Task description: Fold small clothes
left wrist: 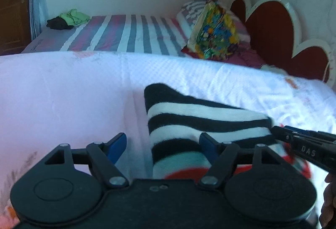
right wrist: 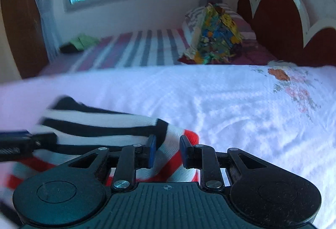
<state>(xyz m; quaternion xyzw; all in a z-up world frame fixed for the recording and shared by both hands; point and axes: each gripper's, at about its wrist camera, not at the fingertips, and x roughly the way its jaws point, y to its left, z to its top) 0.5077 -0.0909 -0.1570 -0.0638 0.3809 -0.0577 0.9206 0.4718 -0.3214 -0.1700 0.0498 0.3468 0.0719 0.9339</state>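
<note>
We see the left gripper (left wrist: 161,146) with its blue pads (left wrist: 117,145) spread wide over a striped garment (left wrist: 201,121), black-and-white with red bands, lying on the white bedspread (left wrist: 84,90). The right gripper (left wrist: 279,133) enters from the right, touching the garment's edge. Beyond stand a striped mattress (left wrist: 126,35) and a colourful pillow (left wrist: 214,33).

Sock (left wrist: 201,121) on the near bedspread (left wrist: 73,90), pillow (left wrist: 214,31) on the bed (left wrist: 126,37) behind.
</note>
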